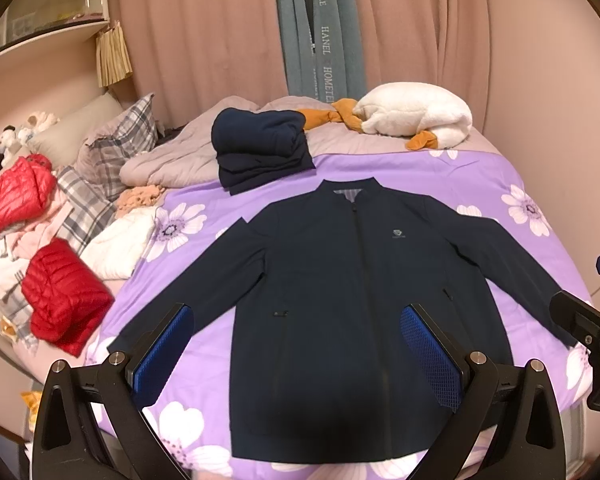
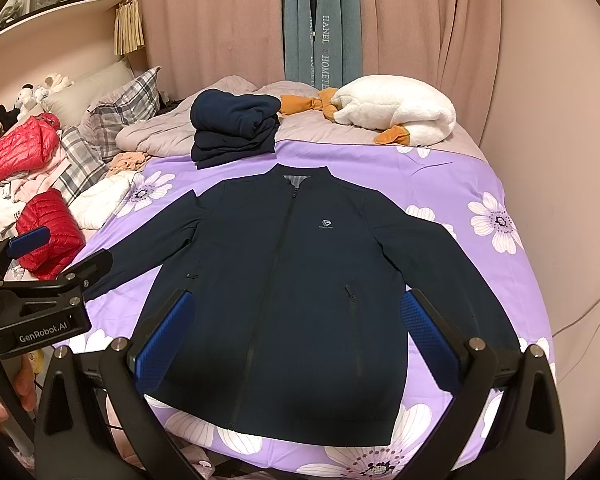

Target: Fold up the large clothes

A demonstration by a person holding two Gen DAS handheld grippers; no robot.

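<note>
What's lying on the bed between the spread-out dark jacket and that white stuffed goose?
A stack of folded navy clothes sits just beyond the jacket collar, left of the goose. Otherwise only purple floral sheet and grey quilt. Both views show it.

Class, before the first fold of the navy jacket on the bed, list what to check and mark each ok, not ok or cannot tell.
1. Navy jacket lies flat, front up: ok.
2. Zip closed: ok.
3. Both sleeves spread out, uncovered: ok.
4. Left gripper open, empty: ok.
5. Right gripper open, empty: ok.
6. Folded navy pile clear of the collar: cannot tell, it sits very close.
</note>
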